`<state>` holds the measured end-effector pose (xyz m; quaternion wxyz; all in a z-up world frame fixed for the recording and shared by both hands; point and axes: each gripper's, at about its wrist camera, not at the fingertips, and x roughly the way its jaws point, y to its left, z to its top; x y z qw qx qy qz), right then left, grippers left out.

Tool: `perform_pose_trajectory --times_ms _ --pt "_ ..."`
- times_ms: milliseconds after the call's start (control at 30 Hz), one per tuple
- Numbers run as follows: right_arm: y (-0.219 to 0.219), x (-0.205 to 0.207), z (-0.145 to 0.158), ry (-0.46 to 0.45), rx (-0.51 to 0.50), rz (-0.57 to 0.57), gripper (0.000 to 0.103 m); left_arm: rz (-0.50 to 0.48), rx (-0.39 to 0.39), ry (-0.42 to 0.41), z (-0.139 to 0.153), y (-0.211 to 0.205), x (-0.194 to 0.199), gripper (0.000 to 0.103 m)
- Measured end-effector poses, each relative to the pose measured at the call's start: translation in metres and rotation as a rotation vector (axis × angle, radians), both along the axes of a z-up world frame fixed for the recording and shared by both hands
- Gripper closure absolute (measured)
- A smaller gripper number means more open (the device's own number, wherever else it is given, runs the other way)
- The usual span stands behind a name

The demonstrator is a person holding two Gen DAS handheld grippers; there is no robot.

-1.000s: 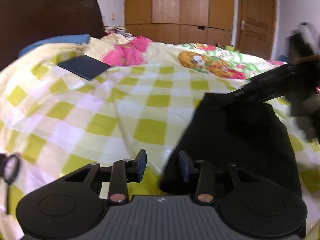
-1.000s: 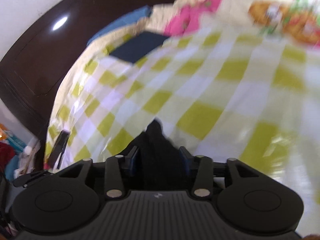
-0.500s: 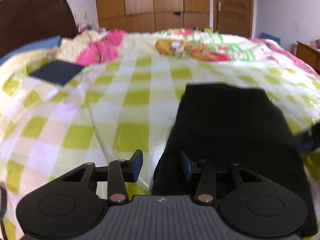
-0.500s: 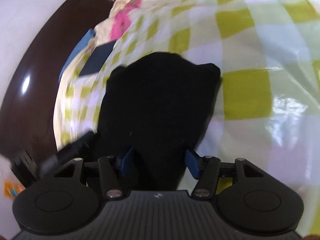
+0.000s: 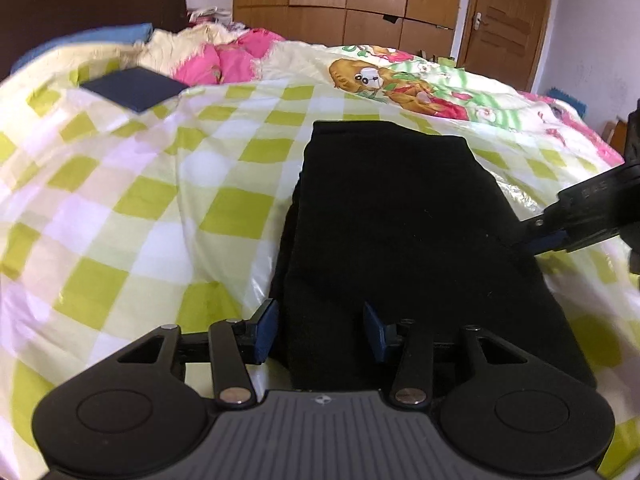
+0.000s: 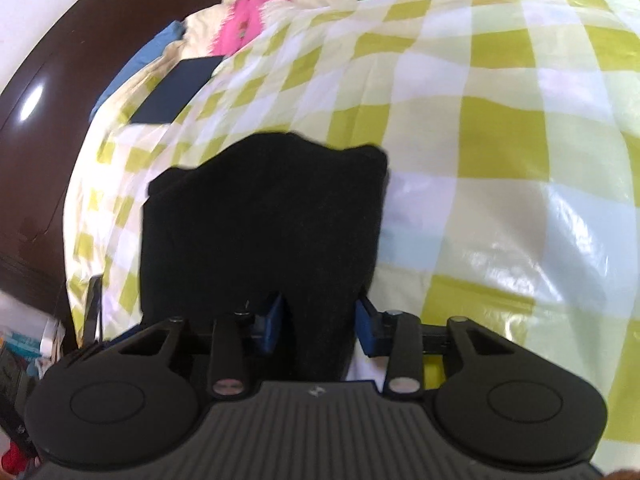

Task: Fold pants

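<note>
The black pants [image 5: 400, 216] lie folded in a flat rectangle on the green-and-white checked bedsheet [image 5: 160, 208]. My left gripper [image 5: 320, 334] straddles their near left edge. Its blue pads stand apart, with fabric lying loosely between them. At the pants' right edge, my right gripper [image 5: 538, 236] comes in from the side. In the right wrist view the pants [image 6: 260, 220] narrow into a bunch between the closing jaws of the right gripper [image 6: 320, 324], and both pads touch the cloth.
A dark blue folded item [image 5: 134, 88] lies far left on the bed. A pink blanket [image 5: 224, 60] and a cartoon-print quilt [image 5: 400, 84] are heaped beyond it. A dark headboard [image 5: 80, 8] stands at the left, with a wooden wardrobe [image 5: 348, 0] and door [image 5: 504, 20] behind.
The right gripper brought the pants' fabric across and down, opened, then narrowed on it again. The left gripper shifted right from bare sheet onto the pants' edge and widened a little.
</note>
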<state>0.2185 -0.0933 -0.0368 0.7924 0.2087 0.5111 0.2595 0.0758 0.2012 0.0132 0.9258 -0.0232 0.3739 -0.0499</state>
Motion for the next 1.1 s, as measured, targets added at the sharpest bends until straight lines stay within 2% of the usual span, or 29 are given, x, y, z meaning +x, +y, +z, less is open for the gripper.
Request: perform_pose_trajectory --times_ms 100,233,333,433,500,633,700,733,767,800,833,867,933,1033,1100 --pt "-0.007 -0.01 -0.004 0.015 0.117 -0.025 0.047 0.01 -0.025 -0.01 0.011 0.013 0.0 0.045" --pt "-0.003 -0.02 -0.013 0.012 0.192 -0.054 0.031 0.043 -0.006 -0.029 0.017 0.028 0.008 0.044" --pt "-0.002 -0.017 -0.015 0.018 0.212 -0.06 0.028 0.004 -0.015 -0.007 0.017 0.031 0.02 0.042" --pt "-0.004 -0.015 -0.019 0.049 0.216 -0.045 0.028 -0.053 -0.073 0.042 0.007 0.031 0.031 0.04" --pt "-0.006 -0.019 -0.02 0.063 0.215 -0.028 0.028 -0.082 -0.075 0.042 0.006 0.028 0.032 0.038" --pt "0.008 -0.017 -0.029 0.063 0.264 -0.051 0.028 -0.076 -0.108 0.085 -0.007 0.025 0.044 0.032" --pt "0.021 -0.013 -0.034 0.061 0.264 -0.056 0.029 -0.058 -0.123 0.099 -0.01 0.024 0.046 0.033" --pt "0.025 -0.012 -0.035 0.07 0.244 -0.06 0.036 -0.052 -0.149 0.104 -0.009 0.024 0.044 0.042" --pt "0.025 -0.012 -0.032 0.074 0.232 -0.059 0.046 -0.053 -0.16 0.107 -0.007 0.022 0.04 0.043" --pt "0.019 -0.013 -0.03 0.076 0.241 -0.055 0.052 -0.052 -0.139 0.099 -0.005 0.018 0.035 0.043" --pt "0.011 -0.016 -0.029 0.087 0.269 -0.057 0.064 -0.058 -0.123 0.096 -0.004 0.013 0.03 0.043" --pt "0.002 -0.021 -0.028 0.1 0.291 -0.058 0.067 -0.065 -0.13 0.1 -0.003 0.01 0.026 0.043" --pt "-0.011 -0.032 -0.024 0.099 0.265 -0.057 0.068 -0.076 -0.195 0.118 -0.004 0.005 0.019 0.044" --pt "-0.033 -0.046 -0.017 0.115 0.238 -0.077 0.068 -0.112 -0.19 0.116 -0.001 -0.022 0.007 0.044" --pt "-0.051 -0.055 -0.008 0.087 0.166 -0.087 0.067 -0.139 -0.237 0.133 0.0 -0.04 -0.002 0.044"
